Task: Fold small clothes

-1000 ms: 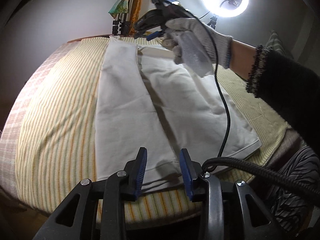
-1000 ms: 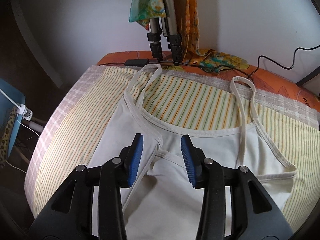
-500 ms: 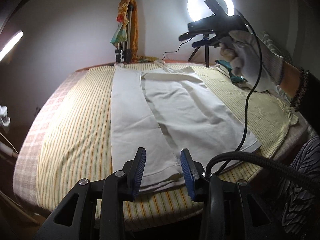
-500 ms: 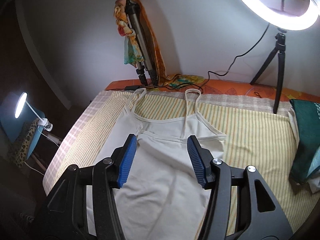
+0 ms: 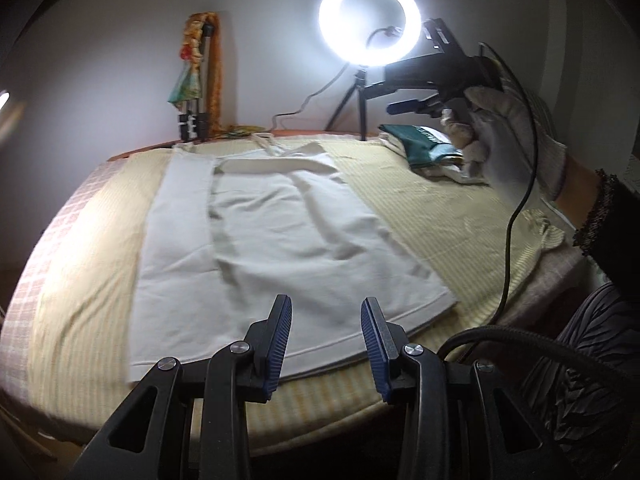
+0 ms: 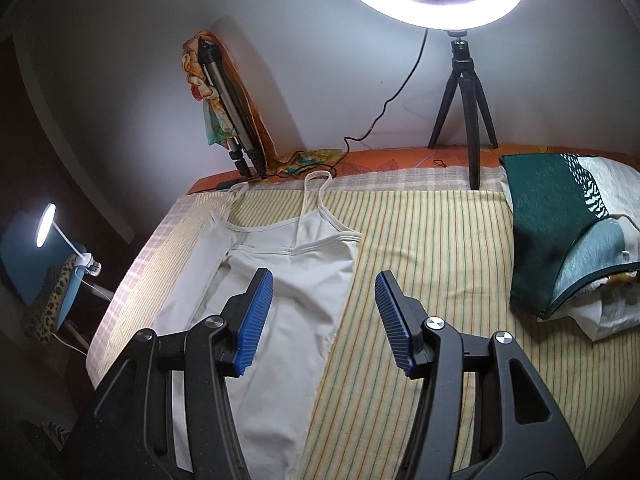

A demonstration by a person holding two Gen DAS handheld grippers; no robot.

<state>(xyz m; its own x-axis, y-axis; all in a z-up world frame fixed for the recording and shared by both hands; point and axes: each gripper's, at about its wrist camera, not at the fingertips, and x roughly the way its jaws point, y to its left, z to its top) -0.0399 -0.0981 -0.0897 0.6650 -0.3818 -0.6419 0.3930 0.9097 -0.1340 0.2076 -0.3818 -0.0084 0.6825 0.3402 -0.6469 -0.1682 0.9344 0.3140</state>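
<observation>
Status: white camisole (image 5: 280, 240) lies flat on the striped bed cover (image 6: 432, 248), centre-left of both frames, straps (image 6: 310, 196) toward the wall at the top, hem toward the lower edge in the left wrist view.

Done, as far as visible: one long side panel is turned in over the body. It shows as a lengthwise strip left of centre in the left wrist view, with a seam shadow running top to bottom.

Left, my read: the opposite long side, on the right in that view, looks still unfolded, the straps are still stretched out, and no crosswise fold yet. Early to mid task.

Left gripper (image 5: 326, 344): bottom centre of its frame, above the hem, jaws partly apart, nothing between them.

Right gripper (image 6: 324, 316): held up off the bed, jaws parted wider and just been opening, empty. The camisole's right edge shows through the gap but well below the pads. Gloved right hand (image 5: 508, 140) carries it at upper right of the left wrist view.

Green bag (image 6: 560, 232) sits at right, well apart.
</observation>
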